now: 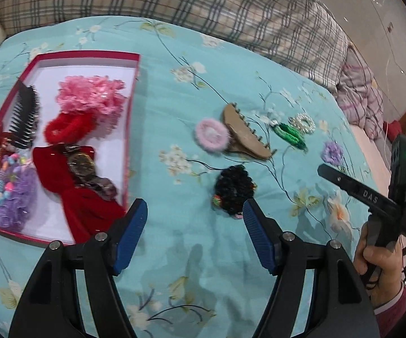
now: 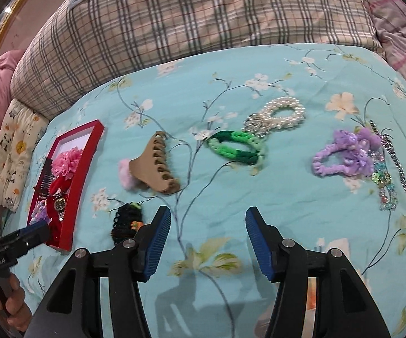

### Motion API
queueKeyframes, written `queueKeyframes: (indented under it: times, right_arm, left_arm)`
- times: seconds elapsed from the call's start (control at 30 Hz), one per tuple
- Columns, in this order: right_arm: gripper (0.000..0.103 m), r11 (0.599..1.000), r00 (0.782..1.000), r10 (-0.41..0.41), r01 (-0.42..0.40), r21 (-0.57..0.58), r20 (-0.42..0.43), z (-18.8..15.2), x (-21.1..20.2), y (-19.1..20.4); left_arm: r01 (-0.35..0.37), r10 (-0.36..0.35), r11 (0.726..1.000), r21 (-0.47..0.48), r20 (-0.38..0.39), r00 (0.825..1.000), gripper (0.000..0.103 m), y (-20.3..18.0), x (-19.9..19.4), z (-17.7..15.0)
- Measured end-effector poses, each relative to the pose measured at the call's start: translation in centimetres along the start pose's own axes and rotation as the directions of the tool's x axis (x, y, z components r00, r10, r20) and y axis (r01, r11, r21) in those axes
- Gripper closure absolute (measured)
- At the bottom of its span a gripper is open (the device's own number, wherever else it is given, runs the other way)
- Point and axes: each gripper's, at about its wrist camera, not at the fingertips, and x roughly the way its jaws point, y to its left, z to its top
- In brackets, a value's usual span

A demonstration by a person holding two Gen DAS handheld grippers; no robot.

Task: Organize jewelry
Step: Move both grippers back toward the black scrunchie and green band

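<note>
on the far left of the bed [image 1: 191, 242] sits my red box [image 1: 90, 54]. in it lie a black comb [image 1: 24, 118], a pink flower [image 1: 90, 95], a red fluffy band [image 1: 69, 129], a watch [image 1: 81, 166] on red cloth, and a purple frilly band [image 1: 14, 200] with beads.

my left gripper [image 1: 194, 211] hangs over the blue sheet, just right of the box. its fingers [image 1: 134, 233] are wide apart and hold nothing. its left finger is by the box corner, and the black hair band [image 1: 232, 190] lies just past the tip of the right finger.

farther out lie a pink fluffy band [image 1: 211, 135] touching a tan claw clip [image 1: 245, 135].

my right gripper [image 2: 208, 219] is also open with nothing in it. the sheet is bare between its fingers [image 2: 262, 242]. the black band is beside its left finger. ahead of the gap lie a green band [image 2: 236, 146] and a pearl bracelet [image 2: 282, 115], touching. to the right lie a purple scrunchie [image 2: 344, 152], a clear bead bracelet [image 2: 386, 186] and a silver chain [image 2: 400, 169], well apart from my fingers.
</note>
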Motion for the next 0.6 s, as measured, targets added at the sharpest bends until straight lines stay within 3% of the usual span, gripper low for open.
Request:
queueKeyframes:
  times: [0.6]
  right_arm:
    - [0.046, 0.999, 0.999, -0.041, 0.041, 0.014, 0.022, 3.6, 2.9, -3.0]
  left_arm:
    - [0.062, -0.059, 0.998, 0.023, -0.115, 0.992, 0.033, -3.4, 6.1, 0.2]
